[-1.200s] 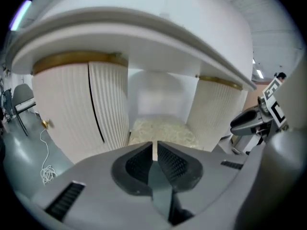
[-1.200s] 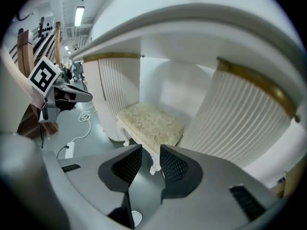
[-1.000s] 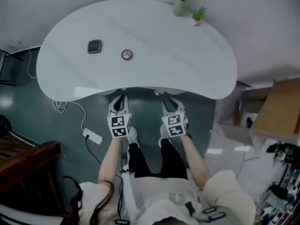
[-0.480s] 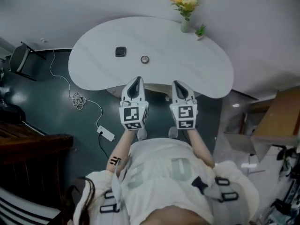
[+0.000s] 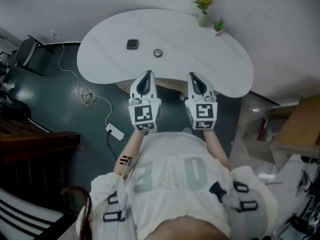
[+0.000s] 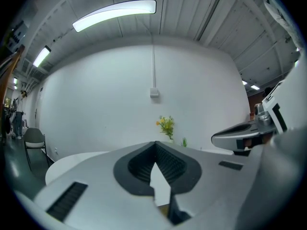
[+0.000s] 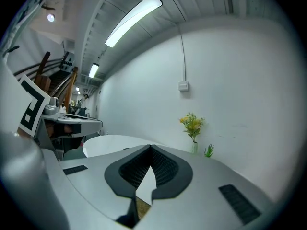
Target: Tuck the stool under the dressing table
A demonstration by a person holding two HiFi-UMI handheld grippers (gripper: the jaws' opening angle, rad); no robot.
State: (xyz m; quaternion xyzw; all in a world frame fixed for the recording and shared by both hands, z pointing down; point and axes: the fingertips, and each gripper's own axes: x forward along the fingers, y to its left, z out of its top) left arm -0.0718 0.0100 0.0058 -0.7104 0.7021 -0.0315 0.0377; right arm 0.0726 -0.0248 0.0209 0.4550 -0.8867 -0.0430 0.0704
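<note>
- Two hand-held grippers are in view: the left hand-held gripper (image 5: 146,77) and the right hand-held gripper (image 5: 196,76), side by side in front of the person.
- There is one white, kidney-shaped bench (image 5: 200,59). On it lie one dark square object (image 5: 132,44) and one small round object (image 5: 158,53). One vase of flowers (image 5: 202,6) and one small green plant (image 5: 218,26) stand at its far edge.
- One stool (image 5: 172,86) shows only as a tan sliver under the near rim of the bench.
- One dark chair (image 5: 26,55) stands on the floor at the far left.
- Both hand-held grippers have their jaws fully closed, with nothing between them, and touch nothing.
- Both point level toward the white wall, their tips over the near rim of the bench.
- The stool sits beneath the bench, below the tips of the two hand-held grippers and apart from them.
</note>
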